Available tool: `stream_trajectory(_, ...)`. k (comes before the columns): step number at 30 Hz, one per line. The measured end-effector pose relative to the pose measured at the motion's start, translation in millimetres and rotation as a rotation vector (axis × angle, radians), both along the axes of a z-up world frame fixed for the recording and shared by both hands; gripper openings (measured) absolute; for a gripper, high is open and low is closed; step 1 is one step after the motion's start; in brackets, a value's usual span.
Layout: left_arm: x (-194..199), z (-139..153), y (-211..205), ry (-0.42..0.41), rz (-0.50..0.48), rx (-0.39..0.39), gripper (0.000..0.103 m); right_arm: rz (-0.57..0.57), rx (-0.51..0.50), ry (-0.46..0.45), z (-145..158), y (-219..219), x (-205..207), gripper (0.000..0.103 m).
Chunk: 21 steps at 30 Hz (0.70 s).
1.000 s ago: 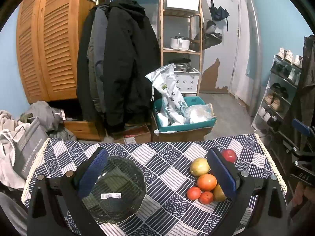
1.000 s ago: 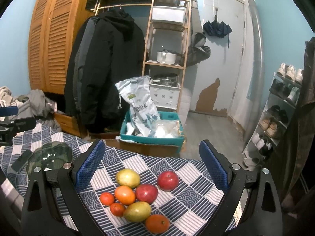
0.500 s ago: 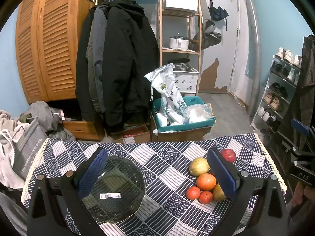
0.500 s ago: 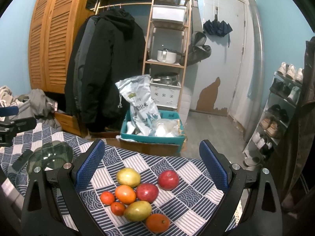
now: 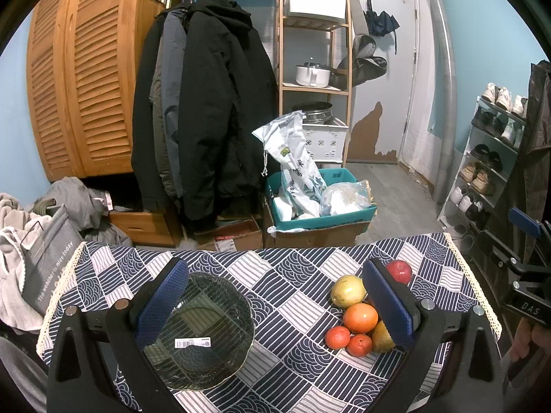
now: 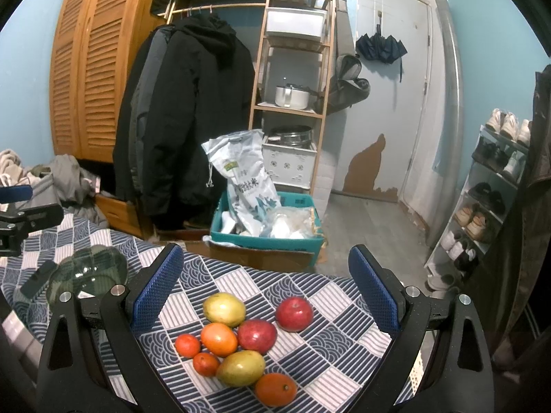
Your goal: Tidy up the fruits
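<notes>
- Left gripper [image 5: 275, 306] hangs over the table with its blue-padded jaws spread wide and nothing between them.
- Beneath its left finger sits a clear glass bowl [image 5: 203, 330], empty, a barcode sticker on its near wall, resting on the patterned tablecloth [image 5: 292, 268].
- By that gripper's right finger lies the fruit cluster, well apart from the bowl, toward the right end of the table.
- Right gripper [image 6: 265, 289] is likewise wide open and empty, held above the fruit.
- From the right wrist view, going left to right: a small tangerine [image 6: 187, 345], a second small one [image 6: 205, 364] just in front of it, an orange [image 6: 219, 339], a yellow-green mango [image 6: 224, 308] behind it, another mango [image 6: 241, 368] in front, a dark red apple [image 6: 257, 335] in the middle, a second orange [image 6: 275, 389] nearest the camera, and a bright red apple [image 6: 294, 314] slightly apart at the right.
- Most of the fruits touch their neighbours.
- A teal bin [image 6: 275, 241] holding bags stands on the floor beyond the table.
</notes>
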State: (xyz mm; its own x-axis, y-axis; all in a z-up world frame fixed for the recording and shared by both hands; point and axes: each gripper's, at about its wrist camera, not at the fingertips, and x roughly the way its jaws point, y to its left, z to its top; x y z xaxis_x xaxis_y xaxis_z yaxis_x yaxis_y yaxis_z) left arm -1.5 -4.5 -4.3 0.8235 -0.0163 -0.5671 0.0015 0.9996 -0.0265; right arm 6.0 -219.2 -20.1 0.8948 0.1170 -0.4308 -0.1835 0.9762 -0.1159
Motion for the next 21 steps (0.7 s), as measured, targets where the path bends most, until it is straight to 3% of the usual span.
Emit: stream_trajectory(21,0.1,0.0,0.1,0.001,0.001,0.0,0.102,0.002,-0.001,0.001,1.0,-1.1,0.6,0.095)
